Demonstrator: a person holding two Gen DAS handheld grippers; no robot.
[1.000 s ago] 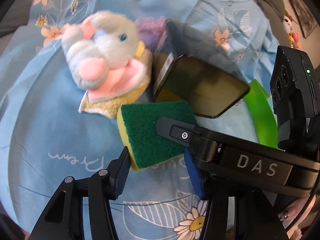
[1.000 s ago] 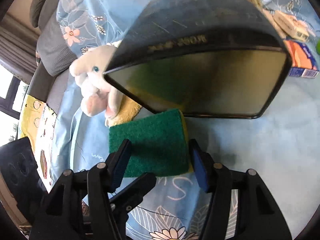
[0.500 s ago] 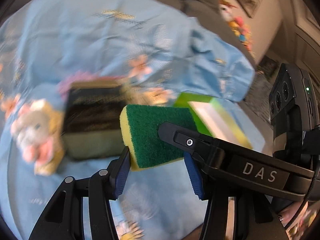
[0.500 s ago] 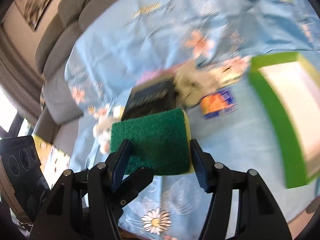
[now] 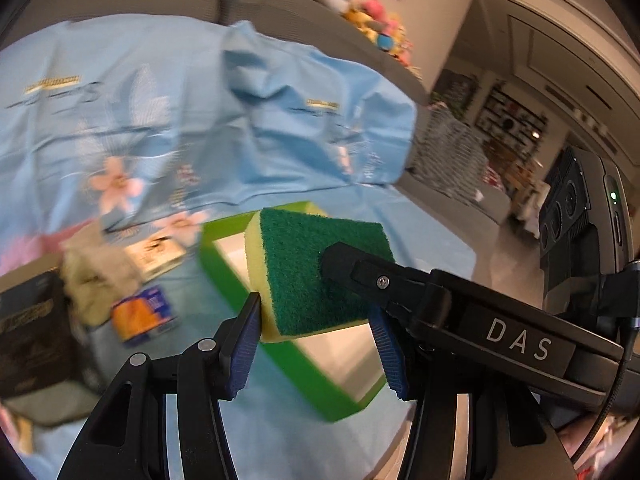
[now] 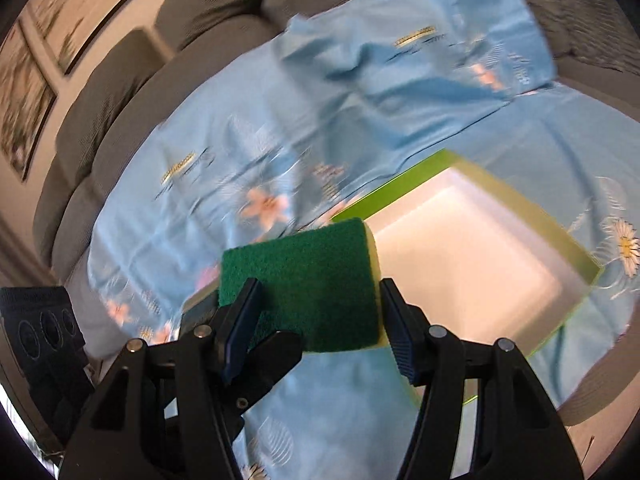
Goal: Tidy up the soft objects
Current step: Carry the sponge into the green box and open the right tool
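Observation:
A green-topped yellow sponge [image 5: 316, 264] hangs in the air, and both grippers are shut on it. In the left wrist view my left gripper [image 5: 316, 336] clamps its two sides, while one finger [image 5: 360, 272] of the right gripper lies across its green top. In the right wrist view the sponge [image 6: 316, 276] sits between the pads of my right gripper [image 6: 316, 316], with a left finger [image 6: 276, 350] under it. Just beyond and below stands an open green box [image 6: 516, 204] with a white inside and nothing in it.
A blue flowered sheet [image 5: 160, 120] covers a grey sofa [image 6: 224, 12]. Left of the box lie a black box [image 5: 24, 340], a beige cloth [image 5: 96, 280], an orange and blue packet [image 5: 144, 316] and a small carton [image 5: 156, 252]. Plush toys [image 5: 372, 12] sit on the sofa back.
Both grippers lifted the sponge off the sheet and swung right, away from the plush elephant and black box, to the near edge of the green box. The grip stayed the same.

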